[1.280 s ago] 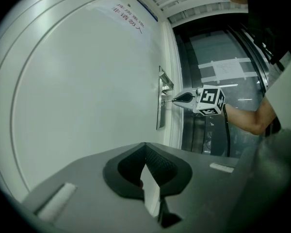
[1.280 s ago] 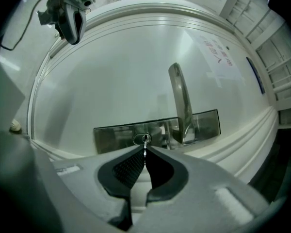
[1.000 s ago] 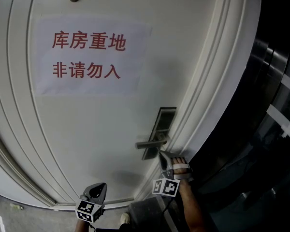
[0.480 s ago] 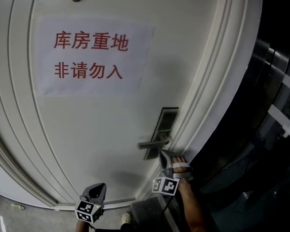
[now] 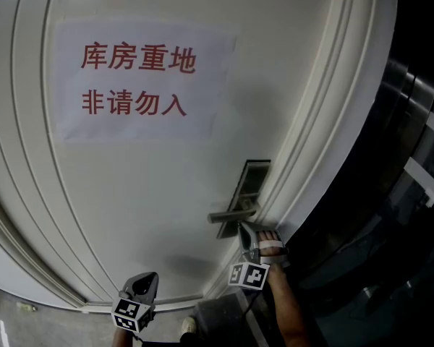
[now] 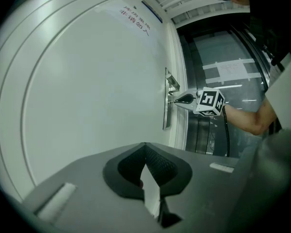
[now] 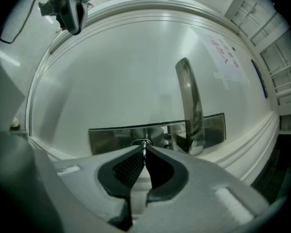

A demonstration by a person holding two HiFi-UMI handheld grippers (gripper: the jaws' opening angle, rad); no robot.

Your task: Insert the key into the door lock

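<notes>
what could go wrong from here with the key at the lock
1. The right gripper pinches the key right at its jaw tips. If the key meets the keyhole askew, it may twist in the pads or drop.
2. The door handle sits close beside the jaws, so a sideways drift could bump it.
3. The left gripper hangs low and shut, too far to catch a slip.
</notes>
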